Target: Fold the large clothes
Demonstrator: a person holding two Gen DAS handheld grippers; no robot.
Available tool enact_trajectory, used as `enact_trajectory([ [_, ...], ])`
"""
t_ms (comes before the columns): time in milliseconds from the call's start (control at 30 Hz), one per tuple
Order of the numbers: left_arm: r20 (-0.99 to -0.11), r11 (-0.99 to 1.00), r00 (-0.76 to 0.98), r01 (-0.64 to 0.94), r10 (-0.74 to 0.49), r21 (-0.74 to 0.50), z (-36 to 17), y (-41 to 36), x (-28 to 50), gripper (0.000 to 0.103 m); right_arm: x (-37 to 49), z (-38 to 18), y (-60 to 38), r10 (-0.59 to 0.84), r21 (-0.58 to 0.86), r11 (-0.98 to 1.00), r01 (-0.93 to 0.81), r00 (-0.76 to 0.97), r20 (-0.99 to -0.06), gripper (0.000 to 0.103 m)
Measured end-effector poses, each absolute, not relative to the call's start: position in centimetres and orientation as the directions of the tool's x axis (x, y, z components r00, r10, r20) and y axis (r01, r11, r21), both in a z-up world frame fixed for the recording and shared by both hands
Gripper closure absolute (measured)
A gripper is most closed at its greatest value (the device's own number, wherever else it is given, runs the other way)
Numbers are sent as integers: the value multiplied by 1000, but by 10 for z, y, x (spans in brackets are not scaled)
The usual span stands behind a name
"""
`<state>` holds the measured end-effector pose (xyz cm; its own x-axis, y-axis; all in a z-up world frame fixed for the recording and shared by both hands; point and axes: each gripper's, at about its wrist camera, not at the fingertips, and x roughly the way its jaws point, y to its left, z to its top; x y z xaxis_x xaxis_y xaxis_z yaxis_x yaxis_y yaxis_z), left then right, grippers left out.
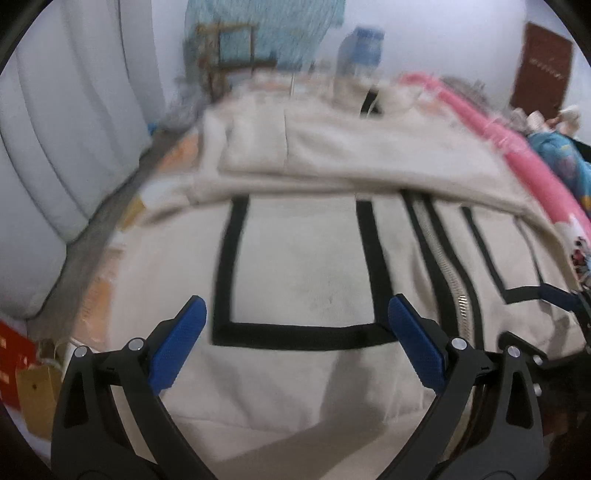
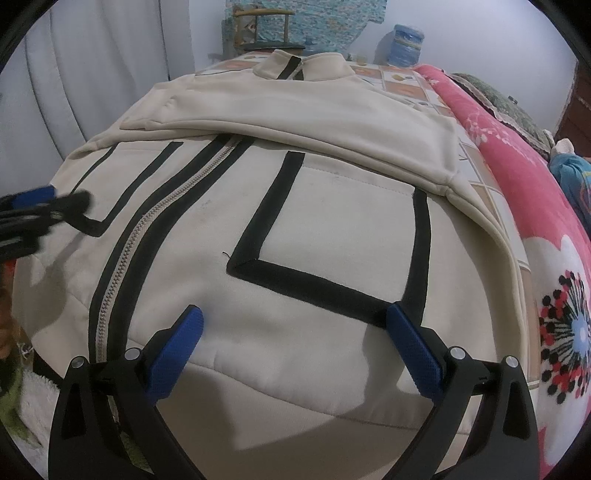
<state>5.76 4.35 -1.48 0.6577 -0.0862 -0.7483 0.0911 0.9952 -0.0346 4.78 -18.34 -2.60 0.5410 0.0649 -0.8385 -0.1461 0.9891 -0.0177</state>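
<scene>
A cream zip-up jacket (image 1: pixel 303 266) with black stripe trim lies flat, front up, on a bed. Both sleeves are folded across its chest (image 2: pixel 303 110), and its collar (image 2: pixel 303 64) points away from me. My left gripper (image 1: pixel 297 314) hovers open over the left pocket panel near the hem, holding nothing. Over the right pocket panel, my right gripper (image 2: pixel 295 325) is open too, with nothing between its blue pads. The zipper (image 2: pixel 122 266) runs down the middle. The left gripper (image 2: pixel 40 206) shows blurred at the left edge of the right wrist view; the right gripper (image 1: pixel 569 299) shows at the right edge of the left wrist view.
A pink flowered blanket (image 2: pixel 517 177) lies along the jacket's right side. A white padded headboard (image 1: pixel 55 147) stands to the left. Past the collar stand a wooden chair (image 2: pixel 258 29) and a blue-wrapped jar (image 2: pixel 406 44). A patterned sheet (image 2: pixel 413 85) shows under the jacket.
</scene>
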Motion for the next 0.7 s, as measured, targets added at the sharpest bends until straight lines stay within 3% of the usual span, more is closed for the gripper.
enact_trajectory([
  [133, -724, 995, 685, 100, -82, -18, -8, 73, 30, 7, 48, -26, -184, 70, -17, 988, -153, 545, -835, 7],
  [333, -760, 997, 646, 42, -78, -66, -20, 130, -9, 10, 48, -27, -184, 71, -19, 988, -156, 550, -832, 7],
  [400, -775, 993, 623, 24, -106, -116, -26, 142, -15, 20, 48, -27, -183, 70, -21, 988, -156, 551, -832, 7],
  [500, -793, 974, 579, 8, -189, -226, -39, 158, -21, 26, 48, -27, -182, 70, -20, 988, -155, 550, -832, 7],
  [700, -807, 933, 500, 6, -315, -360, -68, 160, -7, 29, 49, -27, -182, 70, -19, 988, -153, 550, -832, 7],
])
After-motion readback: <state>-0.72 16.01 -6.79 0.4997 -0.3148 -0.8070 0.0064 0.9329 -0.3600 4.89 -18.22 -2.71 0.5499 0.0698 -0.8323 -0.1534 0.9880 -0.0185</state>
